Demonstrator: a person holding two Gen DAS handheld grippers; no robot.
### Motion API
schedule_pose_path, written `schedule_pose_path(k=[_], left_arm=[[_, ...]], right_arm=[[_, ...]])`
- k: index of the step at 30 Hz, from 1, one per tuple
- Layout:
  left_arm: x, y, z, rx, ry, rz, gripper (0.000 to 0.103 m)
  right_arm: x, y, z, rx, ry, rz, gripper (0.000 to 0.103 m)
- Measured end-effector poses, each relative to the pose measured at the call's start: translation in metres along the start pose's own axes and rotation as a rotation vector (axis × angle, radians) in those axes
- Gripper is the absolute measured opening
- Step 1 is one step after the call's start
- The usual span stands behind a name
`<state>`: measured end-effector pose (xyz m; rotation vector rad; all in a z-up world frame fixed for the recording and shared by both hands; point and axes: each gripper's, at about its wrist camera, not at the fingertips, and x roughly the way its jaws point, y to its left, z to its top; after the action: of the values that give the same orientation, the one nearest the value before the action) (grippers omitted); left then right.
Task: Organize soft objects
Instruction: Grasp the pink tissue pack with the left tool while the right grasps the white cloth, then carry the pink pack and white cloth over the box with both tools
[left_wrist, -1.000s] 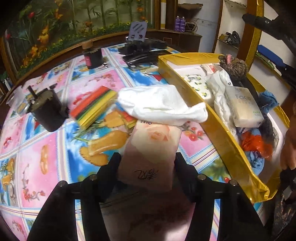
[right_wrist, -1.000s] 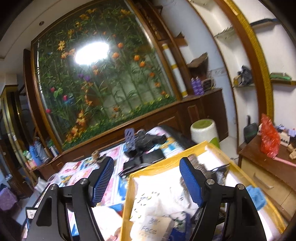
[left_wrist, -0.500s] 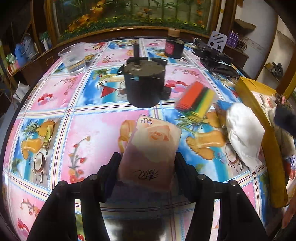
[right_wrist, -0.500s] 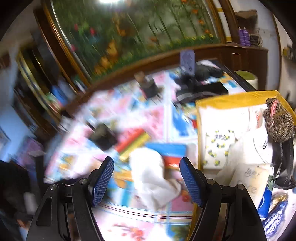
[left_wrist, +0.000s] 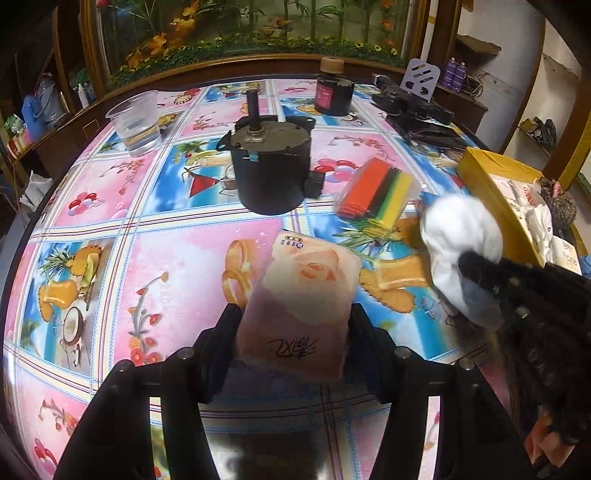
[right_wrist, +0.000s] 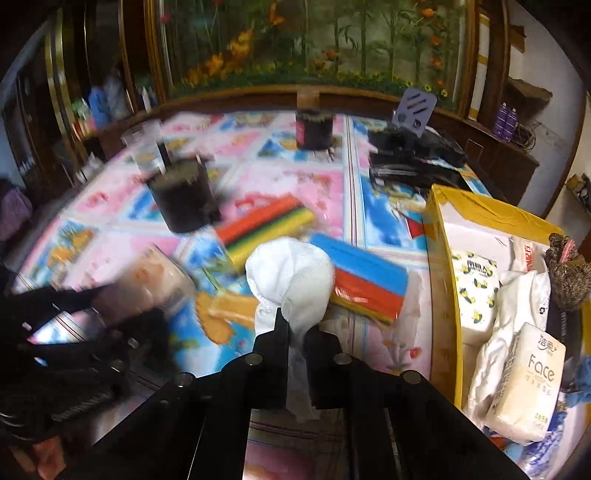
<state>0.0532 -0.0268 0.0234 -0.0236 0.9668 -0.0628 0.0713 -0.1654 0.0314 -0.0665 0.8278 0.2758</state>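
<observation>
Two grippers are working over our tabletop (left_wrist: 110, 258). We are holding a pink rose-printed tissue pack (left_wrist: 303, 295) half-wide in our left gripper (left_wrist: 291, 328) mid-table. We are pinching a white cloth (right_wrist: 291, 280) tightly with our right gripper (right_wrist: 295, 332), beside the yellow box (right_wrist: 439, 295) at the right edge.

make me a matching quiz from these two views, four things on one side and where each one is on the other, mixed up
Things
1. rose tissue pack
2. white cloth
3. Face tissue pack
4. clear plastic cup

Places
A. inside the yellow box
B. pinched in the right gripper
C. standing on the table, far left
D. between the fingers of the left gripper

Pairs: 1-D, 2-B, 3-A, 4-C
</observation>
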Motion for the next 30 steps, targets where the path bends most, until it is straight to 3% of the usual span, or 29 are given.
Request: schedule_pose_path(k=[4,9,15,25,30], left_arm=[[-0.010,-0.011,0.001,0.014,-0.056,-0.046,0.058],[-0.031,-0.022,0.002,0.020,-0.177,-0.064,0.058],[-0.048,-0.021,0.004,-0.007,-0.298,-0.016,0.058],[-0.056,-0.021,0.003,0.004,-0.375,0.065,0.058],[-0.063,-0.022,0.002,0.006,-0.428,0.096,0.058]], right_arm=[[-0.029,-0.016,0.007,0.085,-0.183,0.156,0.008],[-0.047,-0.021,0.008,0.111,-0.282,0.189,0.008],[-0.055,-0.027,0.006,0.150,-0.302,0.183,0.008],[-0.054,-0.024,0.005,0.128,-0.301,0.148,0.009],[-0.063,-0.022,0.004,0.119,-0.341,0.116,0.009]])
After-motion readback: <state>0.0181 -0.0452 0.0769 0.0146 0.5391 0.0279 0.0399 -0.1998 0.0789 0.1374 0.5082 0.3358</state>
